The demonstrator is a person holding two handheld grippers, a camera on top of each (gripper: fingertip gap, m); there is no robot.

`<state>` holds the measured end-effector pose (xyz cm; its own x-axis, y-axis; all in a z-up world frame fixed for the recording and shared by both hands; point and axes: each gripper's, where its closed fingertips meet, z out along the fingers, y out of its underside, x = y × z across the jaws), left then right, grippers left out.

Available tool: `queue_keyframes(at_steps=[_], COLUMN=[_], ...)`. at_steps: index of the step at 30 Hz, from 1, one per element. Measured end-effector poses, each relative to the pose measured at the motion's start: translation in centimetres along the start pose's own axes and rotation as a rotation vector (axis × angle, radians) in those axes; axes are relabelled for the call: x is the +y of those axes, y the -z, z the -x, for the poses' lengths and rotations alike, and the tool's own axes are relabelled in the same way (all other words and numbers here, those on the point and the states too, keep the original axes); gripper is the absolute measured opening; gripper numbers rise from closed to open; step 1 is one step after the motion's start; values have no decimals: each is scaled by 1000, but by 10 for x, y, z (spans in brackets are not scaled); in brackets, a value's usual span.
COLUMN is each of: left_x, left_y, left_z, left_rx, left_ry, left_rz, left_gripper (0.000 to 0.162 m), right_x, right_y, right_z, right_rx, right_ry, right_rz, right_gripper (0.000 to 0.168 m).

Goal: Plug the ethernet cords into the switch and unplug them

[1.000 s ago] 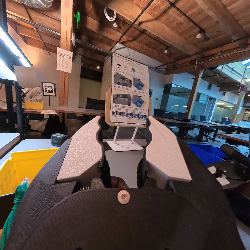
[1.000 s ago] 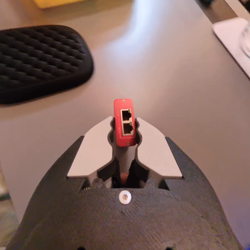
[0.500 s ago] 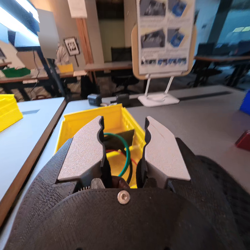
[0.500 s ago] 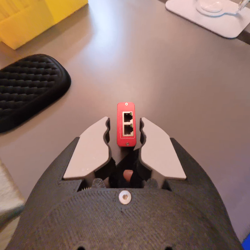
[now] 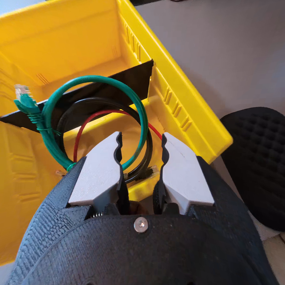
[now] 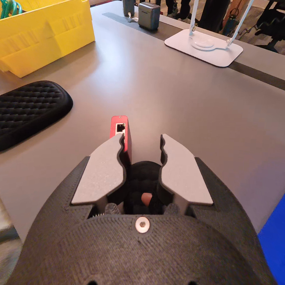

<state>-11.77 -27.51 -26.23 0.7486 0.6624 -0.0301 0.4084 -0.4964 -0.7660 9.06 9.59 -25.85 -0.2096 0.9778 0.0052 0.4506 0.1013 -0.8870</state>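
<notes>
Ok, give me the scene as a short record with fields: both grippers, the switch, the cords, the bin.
left gripper: jaws open, over the yellow bin, holding nothing
right gripper: jaws open, not gripping the switch
switch: red, on the grey table, beside the right gripper's left finger; visible port empty
cords: green cord, black cord and red cord coiled in the bin
black pad: on the table beside the bin

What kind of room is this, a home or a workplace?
Most likely a shared workshop or lab: a large grey worktable, a yellow parts bin holding coiled network cords, and a white document stand.
</notes>
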Motion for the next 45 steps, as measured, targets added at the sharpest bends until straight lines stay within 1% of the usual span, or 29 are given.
queue_keyframes(at_steps=[2,7,9,12,15,18,21,23,25,27,29,32,34,36,38,41,43,45], left_x=[2,-4,-11,-32,-64,-98,-118,-126,-135,-141,-145,-147,-145,-140,-133,-124,-114,-105], left_y=[-7,-10,-5,12,42,74,93,96,98,98,98,95,89,80,69,54,52,51], left_z=[2,-4,-3,-1,-8,-30,-59,-80,-96,-115,-138,-170,-193,-219,-241,-265,-286,-301], left_rx=[4,57,43,0,-55,-107,-189,-228,-267,-253,-202,-141,-99,-24,47,85,172,237], left_ry=[28,62,53,29,-82,-217,-422,-543,-621,-658,-704,-785,-858,-915,-960,-1040,-1086,-1134], left_rz=[-1,-60,-101,-215,-393,-583,-658,-677,-713,-755,-805,-865,-901,-927,-934,-911,-921,-919], left_gripper=[44,6,5,6,6,5,6,6,5,5,5,5,5,5,5,5,5,5], right_x=[1,1,1,0,-5,-11,-20,-31,-49,-65,-74,-82,-90,-100,-107,-110,-108,-113], right_y=[0,0,1,3,8,12,14,16,20,26,30,32,32,31,26,17,11,15], right_z=[-1,-2,-2,-3,-5,-4,3,20,51,78,95,116,126,132,134,140,143,139], right_rx=[2,5,7,16,30,33,3,-92,-291,-469,-578,-683,-748,-810,-872,-974,-1006,-1045], right_ry=[9,13,19,29,38,44,40,21,-21,-87,-120,-134,-194,-316,-465,-658,-722,-771], right_rz=[1,-1,-4,-10,-33,-63,-109,-170,-278,-364,-410,-442,-477,-517,-539,-519,-494,-542], right_gripper=[45,44,44,44,44,43,43,44,46,49,51,54,60,68,73,72,71,63])
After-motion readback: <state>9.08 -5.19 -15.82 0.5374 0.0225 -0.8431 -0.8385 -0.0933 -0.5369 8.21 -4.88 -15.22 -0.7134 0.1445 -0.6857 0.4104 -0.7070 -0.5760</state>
